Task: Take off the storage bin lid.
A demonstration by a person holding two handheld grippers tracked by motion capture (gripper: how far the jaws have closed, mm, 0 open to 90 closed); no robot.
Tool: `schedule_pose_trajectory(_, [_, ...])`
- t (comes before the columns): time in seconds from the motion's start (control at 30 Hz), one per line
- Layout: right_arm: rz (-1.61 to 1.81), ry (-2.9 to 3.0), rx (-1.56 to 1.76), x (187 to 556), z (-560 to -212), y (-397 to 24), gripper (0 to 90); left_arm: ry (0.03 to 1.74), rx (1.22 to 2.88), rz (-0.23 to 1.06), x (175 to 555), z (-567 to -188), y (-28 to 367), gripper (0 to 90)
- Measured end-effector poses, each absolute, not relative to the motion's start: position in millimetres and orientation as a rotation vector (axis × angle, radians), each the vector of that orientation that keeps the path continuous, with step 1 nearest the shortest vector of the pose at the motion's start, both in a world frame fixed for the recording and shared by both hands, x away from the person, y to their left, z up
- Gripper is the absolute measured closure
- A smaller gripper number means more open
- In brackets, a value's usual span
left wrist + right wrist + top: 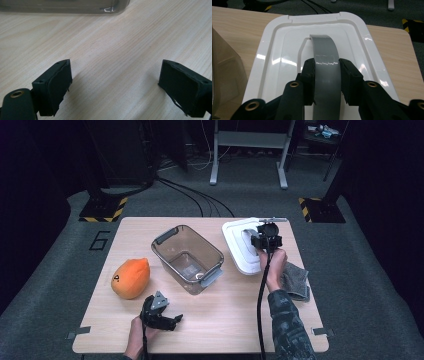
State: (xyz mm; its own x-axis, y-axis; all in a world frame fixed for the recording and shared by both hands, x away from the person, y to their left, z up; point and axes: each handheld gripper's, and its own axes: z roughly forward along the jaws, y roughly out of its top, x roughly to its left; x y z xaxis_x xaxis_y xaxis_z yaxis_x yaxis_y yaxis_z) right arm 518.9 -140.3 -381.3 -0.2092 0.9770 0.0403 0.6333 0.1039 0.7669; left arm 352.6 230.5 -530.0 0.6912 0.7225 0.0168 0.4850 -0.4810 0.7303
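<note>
right gripper (327,75): pads clamp grey handle (325,57) of white lid (274,62) | left gripper (115,82): jaws wide, empty, bare tabletop (120,45) between | clear bin (62,6) cut off ahead

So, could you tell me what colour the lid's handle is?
Grey handle on a white lid; the right gripper view shows it best.

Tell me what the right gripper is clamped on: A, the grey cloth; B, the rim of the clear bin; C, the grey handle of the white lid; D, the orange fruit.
C: in the right gripper view the right gripper has both pads pressed on the grey handle of the white lid.
</note>
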Motion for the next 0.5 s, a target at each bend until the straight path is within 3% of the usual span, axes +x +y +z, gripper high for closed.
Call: schedule_pose_trajectory(0.5, [0.909, 1.901, 1.607, 523, -408, -130, 66.6, 0.925, 2.168, 0.421, 352, -530, 230, 11.0])
